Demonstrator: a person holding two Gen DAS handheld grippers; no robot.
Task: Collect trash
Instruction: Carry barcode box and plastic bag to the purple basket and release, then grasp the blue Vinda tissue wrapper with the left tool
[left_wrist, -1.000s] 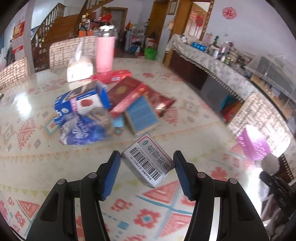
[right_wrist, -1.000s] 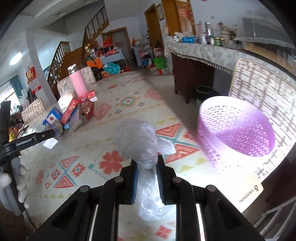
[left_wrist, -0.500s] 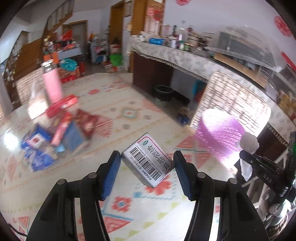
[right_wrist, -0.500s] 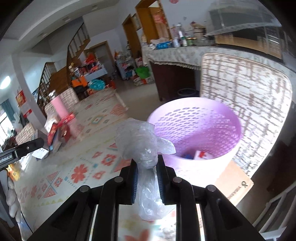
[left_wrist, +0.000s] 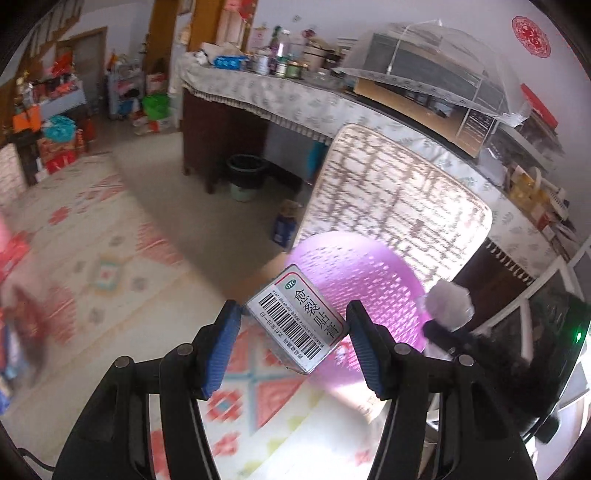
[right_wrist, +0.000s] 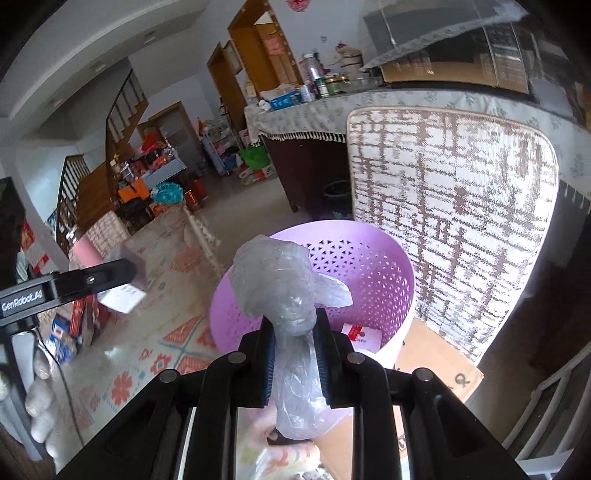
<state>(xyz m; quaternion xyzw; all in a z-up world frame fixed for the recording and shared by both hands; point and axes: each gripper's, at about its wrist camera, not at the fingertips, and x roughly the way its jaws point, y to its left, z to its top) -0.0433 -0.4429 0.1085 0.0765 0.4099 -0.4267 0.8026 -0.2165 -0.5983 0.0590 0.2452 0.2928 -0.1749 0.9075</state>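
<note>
We have a piece of trash in each hand and the purple basket (right_wrist: 388, 280) right ahead of us, so the risks now all concern the drop. Our right gripper (right_wrist: 294, 360) is clamped tight on a crumpled clear plastic bag (right_wrist: 284, 291), whose balled top stands above the fingers in front of the basket's open mouth while its tail hangs down between the jaws. That bag is light and clingy; we judge that when the jaws part it may stick to a pad or drift, and land on the cardboard sheet (right_wrist: 436, 354) beside the basket instead of inside. Our left gripper (left_wrist: 294, 341) holds a small barcoded box (left_wrist: 298, 325) by its corners, tilted between the blue pads (left_wrist: 221, 345). Such a diagonal pinch looks insecure to us: the box could twist and slip out early, over the patterned tablecloth (left_wrist: 122, 295), for in the left view it sits short of the basket's rim. The two grippers are also near each other, with the left one showing at the left edge of the right view, so crowding both over one opening could knock them together and jar something loose. The basket already holds a small red and white packet (right_wrist: 360, 332) at its bottom, and a tip of the lightweight basket would spill it.
</note>
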